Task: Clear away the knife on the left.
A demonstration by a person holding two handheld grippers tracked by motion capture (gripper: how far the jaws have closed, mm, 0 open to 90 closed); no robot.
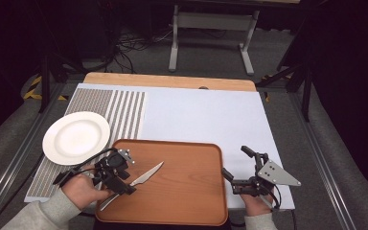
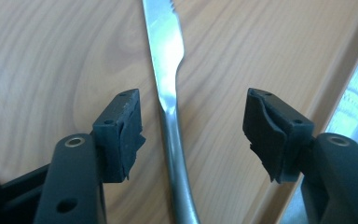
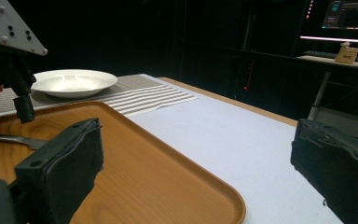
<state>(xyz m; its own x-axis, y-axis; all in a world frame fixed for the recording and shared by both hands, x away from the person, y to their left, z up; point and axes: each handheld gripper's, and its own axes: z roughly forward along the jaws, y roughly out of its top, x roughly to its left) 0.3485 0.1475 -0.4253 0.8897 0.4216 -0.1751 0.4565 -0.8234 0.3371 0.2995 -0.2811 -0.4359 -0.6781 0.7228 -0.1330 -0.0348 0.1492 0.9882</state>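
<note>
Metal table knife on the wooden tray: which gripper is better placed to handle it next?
Left. The left gripper straddles the metal table knife on the brown wooden tray, jaws open around the handle. The right gripper sits open beyond the tray's right edge.

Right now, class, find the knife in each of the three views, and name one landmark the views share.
High view: knife lies on the tray's left part, beside the left gripper.
Left gripper view: knife runs up the middle, between open jaws.
Right gripper view: handle at left edge.
Shared landmark: wooden tray.

Bright lit table, dark surroundings, soft focus
</note>
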